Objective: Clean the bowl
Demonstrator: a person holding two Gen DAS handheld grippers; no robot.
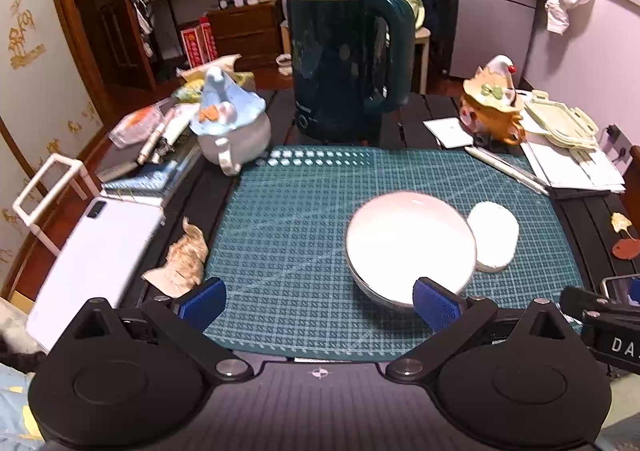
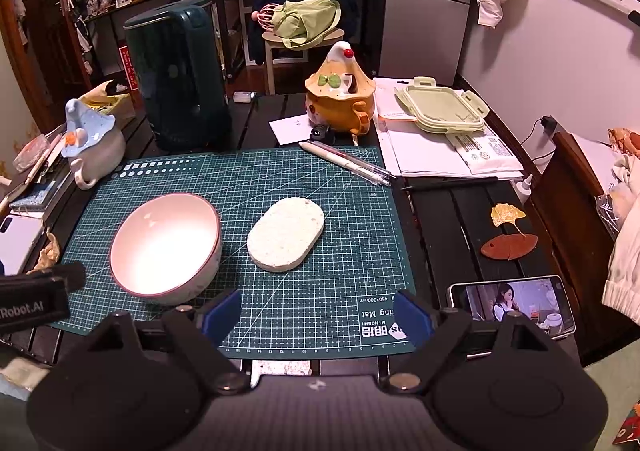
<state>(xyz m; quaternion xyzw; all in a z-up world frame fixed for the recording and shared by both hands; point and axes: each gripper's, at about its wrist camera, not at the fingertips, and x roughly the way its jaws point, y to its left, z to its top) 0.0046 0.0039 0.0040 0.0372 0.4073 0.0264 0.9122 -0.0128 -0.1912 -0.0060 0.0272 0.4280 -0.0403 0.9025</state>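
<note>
A white bowl (image 1: pixel 408 247) (image 2: pixel 166 247) with a pinkish rim sits on the green cutting mat (image 1: pixel 288 235) (image 2: pixel 320 291). Just right of it lies an oval white sponge (image 1: pixel 494 237) (image 2: pixel 286 233), flat on the mat. My left gripper (image 1: pixel 318 303) stands open near the mat's front edge, its right blue pad close to the bowl's near rim. My right gripper (image 2: pixel 316 317) is open too, low over the mat's front, with the sponge ahead of it and the bowl to its left. Nothing is between either pair of fingers.
A dark green kettle (image 1: pixel 340 63) (image 2: pixel 180 83) stands behind the mat. A blue-lidded mug (image 1: pixel 232 127) sits at the back left, an orange mug (image 2: pixel 342 99) at the back right. Pens (image 2: pixel 348 163), papers, a lunchbox lid (image 2: pixel 440 111), a phone (image 2: pixel 516 305) and a white tablet (image 1: pixel 96 259) ring the mat.
</note>
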